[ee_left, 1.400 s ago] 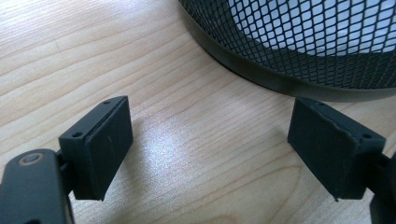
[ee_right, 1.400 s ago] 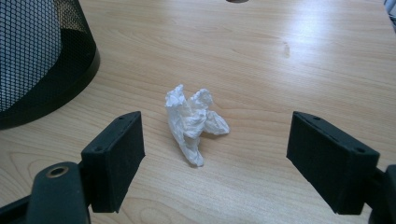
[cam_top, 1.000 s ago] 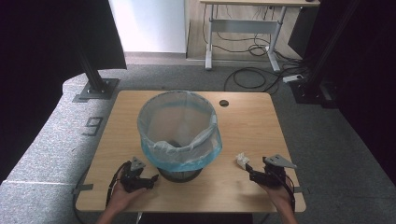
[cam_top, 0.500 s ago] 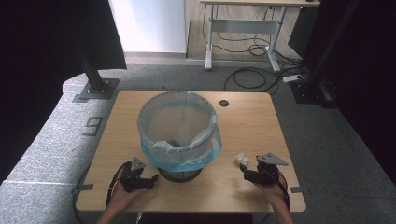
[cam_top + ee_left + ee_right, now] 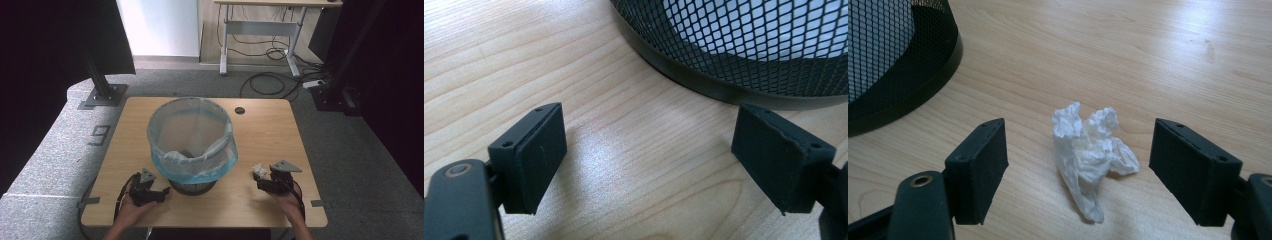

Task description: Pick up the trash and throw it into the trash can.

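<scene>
A crumpled white tissue lies on the wooden table at the front right; in the high view the tissue sits just ahead of the right hand. My right gripper stands open low over the table with the tissue between its jaws. Its pads are clear of the paper on both sides, and the jaws have just been closing a little. My left gripper rests open and empty at the front left, beside the base of the black mesh bin.
The mesh bin, lined with a blue-white bag, stands in the middle of the table between both hands. A small dark round cap lies at the table's far edge. Grey carpet, stands and cables surround the table.
The right hand has slid left toward the tissue, which now lies between its jaws. The left hand and the bin have not moved.
</scene>
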